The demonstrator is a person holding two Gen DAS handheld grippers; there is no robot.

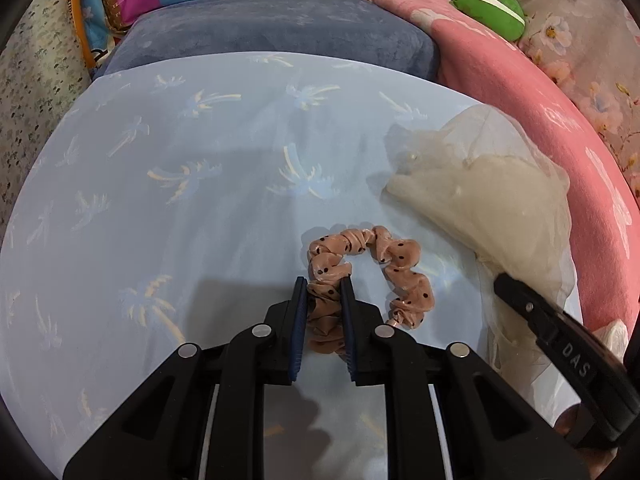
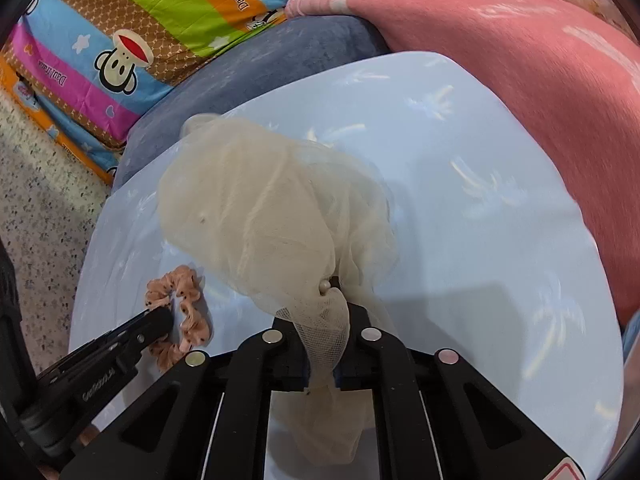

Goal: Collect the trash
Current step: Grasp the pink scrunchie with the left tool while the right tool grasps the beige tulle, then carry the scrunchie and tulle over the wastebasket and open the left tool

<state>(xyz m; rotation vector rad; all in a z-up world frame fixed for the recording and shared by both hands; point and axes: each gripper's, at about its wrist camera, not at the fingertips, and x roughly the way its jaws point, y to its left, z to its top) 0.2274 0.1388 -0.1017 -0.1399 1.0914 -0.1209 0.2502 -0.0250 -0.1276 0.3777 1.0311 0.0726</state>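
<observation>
A peach scrunchie with dark dots [image 1: 360,276] lies on the light blue palm-print sheet [image 1: 180,200]. My left gripper [image 1: 325,286] is shut on the scrunchie's near loop, with fabric bunched between the fingers. It also shows in the right wrist view [image 2: 184,304], with the left gripper's finger [image 2: 156,320] on it. A cream tulle bag [image 2: 264,208] lies to the right of the scrunchie. My right gripper [image 2: 326,316] is shut on the bag's gathered neck by a small pearl bead. The bag also shows in the left wrist view [image 1: 488,196].
A grey-blue cushion [image 1: 272,32] lies behind the sheet. A pink blanket [image 1: 540,112] curves along the right side. A colourful cartoon quilt [image 2: 140,32] and a green plush [image 1: 488,0] sit at the back. Speckled floor [image 2: 40,208] is on the left.
</observation>
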